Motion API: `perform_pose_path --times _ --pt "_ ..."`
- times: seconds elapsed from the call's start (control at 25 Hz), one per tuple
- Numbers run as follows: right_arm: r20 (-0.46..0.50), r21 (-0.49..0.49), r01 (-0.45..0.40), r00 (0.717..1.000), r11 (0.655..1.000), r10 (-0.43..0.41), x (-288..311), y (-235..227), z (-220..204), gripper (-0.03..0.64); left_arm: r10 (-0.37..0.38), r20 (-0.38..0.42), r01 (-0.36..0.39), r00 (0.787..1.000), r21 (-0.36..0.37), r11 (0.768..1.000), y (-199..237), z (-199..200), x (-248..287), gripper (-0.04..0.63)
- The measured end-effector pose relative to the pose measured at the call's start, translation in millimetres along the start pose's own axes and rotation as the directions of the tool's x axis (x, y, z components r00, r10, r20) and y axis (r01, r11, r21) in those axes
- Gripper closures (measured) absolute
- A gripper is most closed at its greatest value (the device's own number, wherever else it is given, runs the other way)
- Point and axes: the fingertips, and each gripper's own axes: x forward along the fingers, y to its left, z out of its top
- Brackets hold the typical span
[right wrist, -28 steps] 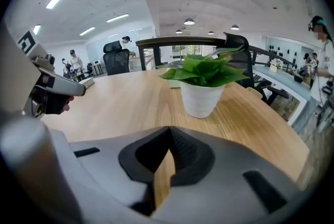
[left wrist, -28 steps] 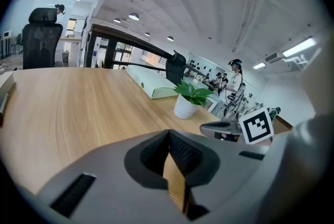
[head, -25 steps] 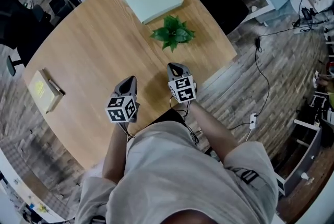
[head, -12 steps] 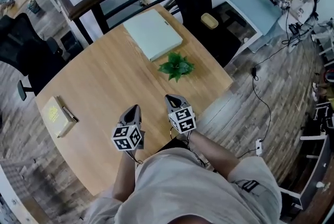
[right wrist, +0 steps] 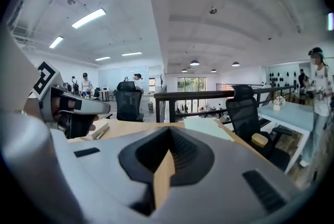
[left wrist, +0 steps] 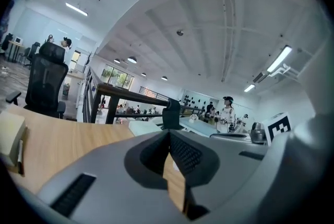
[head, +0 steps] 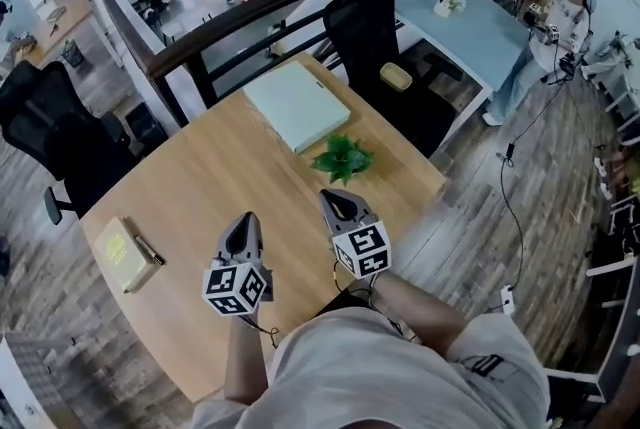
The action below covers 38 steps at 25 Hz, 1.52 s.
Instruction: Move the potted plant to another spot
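Clearly, the potted plant [head: 342,158] lies ahead of our right tool [head: 338,204], the nearer. It and our left tool [head: 243,231] are closed, empty.

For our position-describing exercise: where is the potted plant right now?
In the head view the potted plant stands on the right of the table, between the pale flat box and the right gripper.
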Motion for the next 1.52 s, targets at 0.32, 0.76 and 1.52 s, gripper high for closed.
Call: perform_pose_path --times 0.32,0.76,1.52 --pt "0.097 -0.064 -0.005 0.995 0.998 0.012 -12 13 46 0.614 -0.004 0.079 -0.006 0.997 0.122 0.993 -21 34 -12 0.583" --pt "0.152 -0.055 0.012 0.988 0.998 -0.003 -13 10 66 0.614 -0.004 0.087 -0.009 0.996 0.156 0.988 -25 39 -11 0.583" --pt "0.168 -0.062 0.015 0.986 0.998 -0.005 -7 3 73 0.614 -0.025 0.074 0.012 0.997 0.163 0.987 -29 36 1 0.583"
